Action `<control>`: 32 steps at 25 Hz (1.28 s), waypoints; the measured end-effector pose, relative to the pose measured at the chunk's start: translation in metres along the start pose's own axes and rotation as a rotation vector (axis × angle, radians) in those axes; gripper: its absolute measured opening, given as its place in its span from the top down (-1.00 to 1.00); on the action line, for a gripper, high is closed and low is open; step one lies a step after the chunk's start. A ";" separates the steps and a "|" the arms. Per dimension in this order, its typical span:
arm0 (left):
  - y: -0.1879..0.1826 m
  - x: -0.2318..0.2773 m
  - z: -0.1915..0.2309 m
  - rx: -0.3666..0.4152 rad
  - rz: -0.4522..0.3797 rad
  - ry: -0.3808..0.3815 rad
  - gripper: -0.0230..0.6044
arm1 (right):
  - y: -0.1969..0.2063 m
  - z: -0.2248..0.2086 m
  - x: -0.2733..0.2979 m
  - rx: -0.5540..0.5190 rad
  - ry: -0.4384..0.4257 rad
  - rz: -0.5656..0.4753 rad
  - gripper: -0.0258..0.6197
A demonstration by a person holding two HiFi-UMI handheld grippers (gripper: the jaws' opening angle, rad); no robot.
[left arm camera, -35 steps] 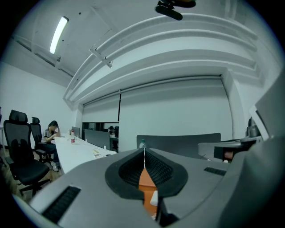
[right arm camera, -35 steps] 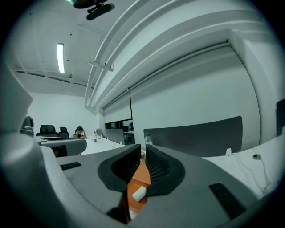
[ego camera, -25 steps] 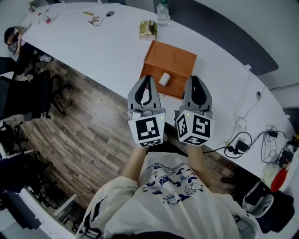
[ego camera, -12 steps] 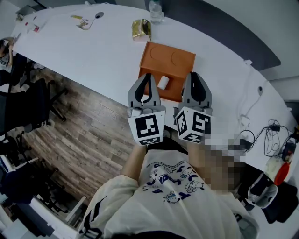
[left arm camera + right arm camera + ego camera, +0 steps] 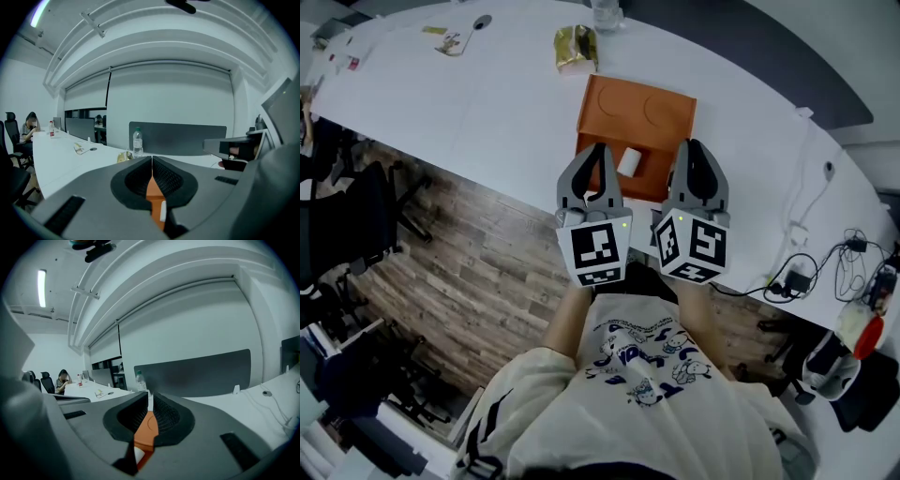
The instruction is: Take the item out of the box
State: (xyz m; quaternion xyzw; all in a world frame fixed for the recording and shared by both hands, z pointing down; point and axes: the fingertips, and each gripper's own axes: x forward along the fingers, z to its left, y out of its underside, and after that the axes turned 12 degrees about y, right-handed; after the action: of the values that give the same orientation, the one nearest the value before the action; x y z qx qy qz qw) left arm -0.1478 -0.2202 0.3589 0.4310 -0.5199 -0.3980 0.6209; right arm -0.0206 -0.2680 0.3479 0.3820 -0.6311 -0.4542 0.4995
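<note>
Orange box [image 5: 635,117] ahead of closed, empty left gripper [image 5: 599,150] and right gripper [image 5: 695,147]; white cylinder [image 5: 629,161] likely light, rigid: pinch curved sides.

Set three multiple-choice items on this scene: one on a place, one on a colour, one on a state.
1. Where does the white roll lie?
A in the box
B left of the box
C beyond the box

2. What colour is the box?
A blue
B orange
C green

3. How do the left gripper's jaws stand?
A wide apart
B closed on the roll
C closed, empty

Answers:
1 A: it lies in the box's near part.
2 B: it is orange against the white table.
3 C: the left gripper view shows the jaws together with nothing between them.
</note>
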 end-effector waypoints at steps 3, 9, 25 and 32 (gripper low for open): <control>0.008 0.007 0.001 -0.006 0.020 0.010 0.87 | 0.007 -0.002 0.005 0.000 0.016 0.016 0.75; 0.023 0.020 -0.001 -0.027 0.060 0.037 0.87 | 0.022 -0.008 0.015 0.003 0.044 0.055 0.75; 0.056 0.044 -0.002 -0.039 0.171 0.059 0.86 | 0.052 -0.022 0.034 0.006 0.074 0.127 0.75; 0.071 0.054 -0.009 -0.032 0.234 0.092 0.86 | 0.063 -0.027 0.041 0.007 0.083 0.156 0.75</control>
State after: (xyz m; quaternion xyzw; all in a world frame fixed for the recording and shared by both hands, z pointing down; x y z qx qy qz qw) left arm -0.1276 -0.2479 0.4417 0.3753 -0.5311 -0.3111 0.6930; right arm -0.0044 -0.2926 0.4217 0.3520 -0.6392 -0.3954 0.5578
